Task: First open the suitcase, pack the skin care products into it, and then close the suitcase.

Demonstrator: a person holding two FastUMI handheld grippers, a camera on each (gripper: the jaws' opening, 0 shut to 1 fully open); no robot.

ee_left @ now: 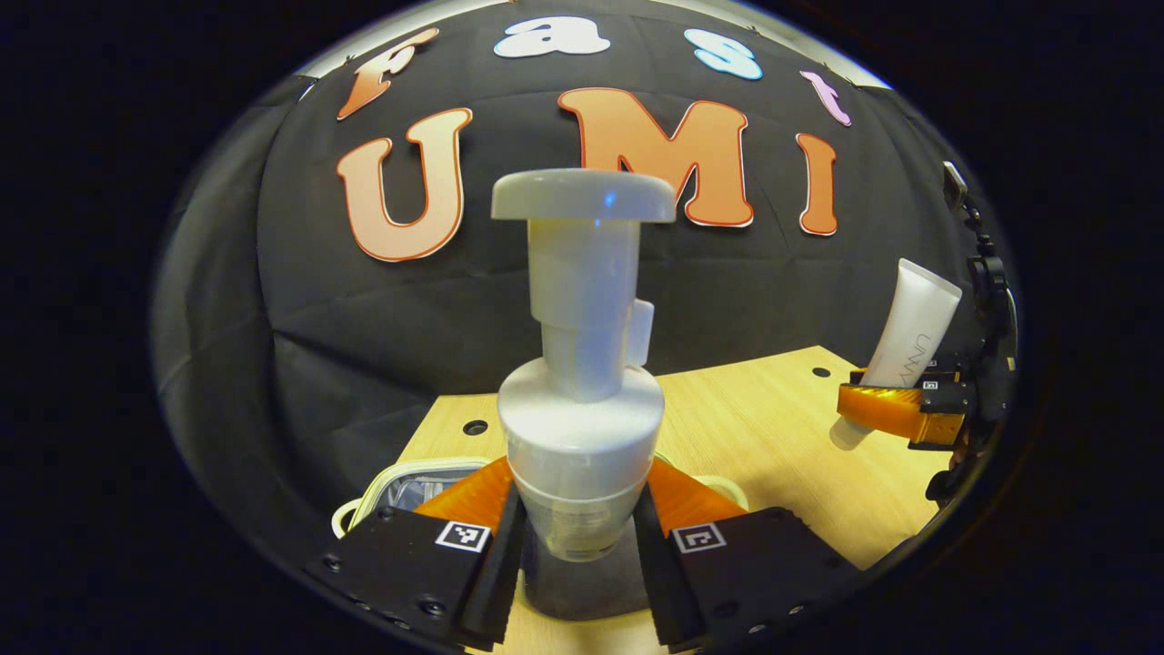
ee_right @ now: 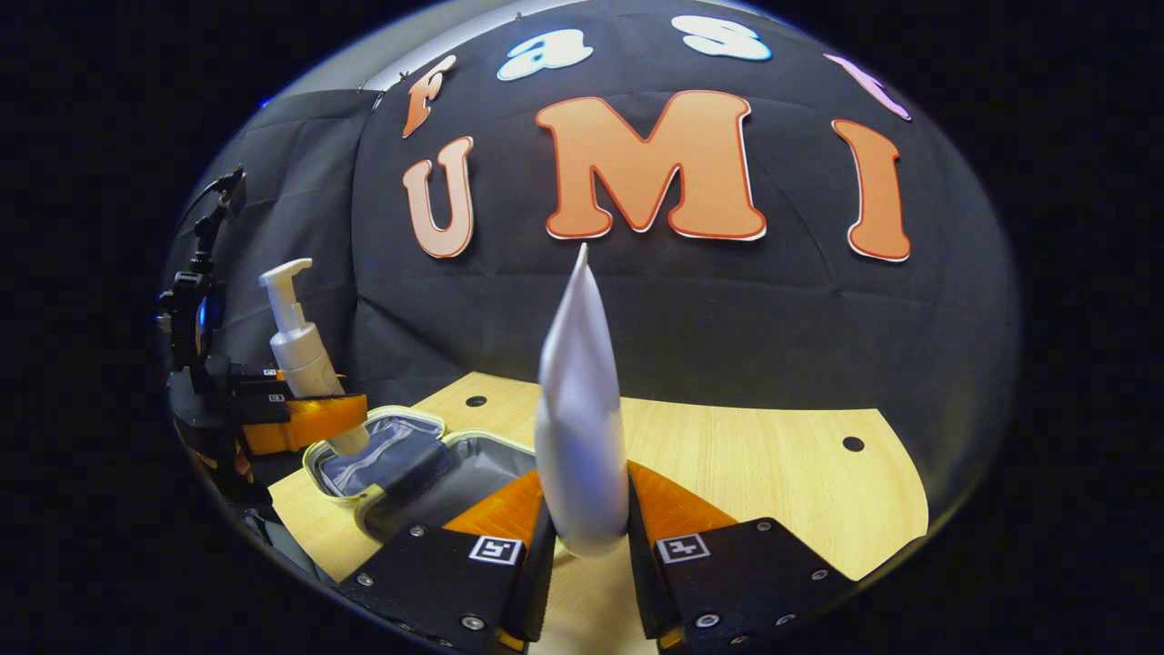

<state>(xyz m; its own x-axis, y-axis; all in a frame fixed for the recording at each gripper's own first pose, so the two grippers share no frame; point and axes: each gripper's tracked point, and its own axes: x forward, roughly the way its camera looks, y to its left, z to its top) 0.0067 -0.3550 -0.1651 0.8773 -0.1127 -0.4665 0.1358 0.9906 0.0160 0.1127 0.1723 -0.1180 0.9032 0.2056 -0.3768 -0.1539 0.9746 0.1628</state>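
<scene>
In the left gripper view, the left gripper [ee_left: 579,537] is pinching a pump bottle [ee_left: 582,400] by its lower body, both fingers pressing on its sides. The bottle is standing upright between them, its long axis running straight up and its pump head on top. Just below and left of the fingers, a corner of the open suitcase [ee_left: 409,487] is peeking out, so the case is lying under and slightly left of this gripper; most of it is cut off by the fingers. Far to the right, the right gripper [ee_left: 896,409] is clamping a tube [ee_left: 909,341] that is leaning up and to the right over the table [ee_left: 773,428].

In the right gripper view, the right gripper [ee_right: 582,537] is squeezing the tube [ee_right: 579,418] near its lower end, with the flat crimped end pointing up. The suitcase [ee_right: 400,455] is lying open to the lower left, its lined compartments facing up. The left gripper [ee_right: 300,418] is holding the bottle [ee_right: 296,337] right over the case's left compartment, so the left hand looks the nearer to dropping its load. The tube's cap end is hidden between the fingers.
</scene>
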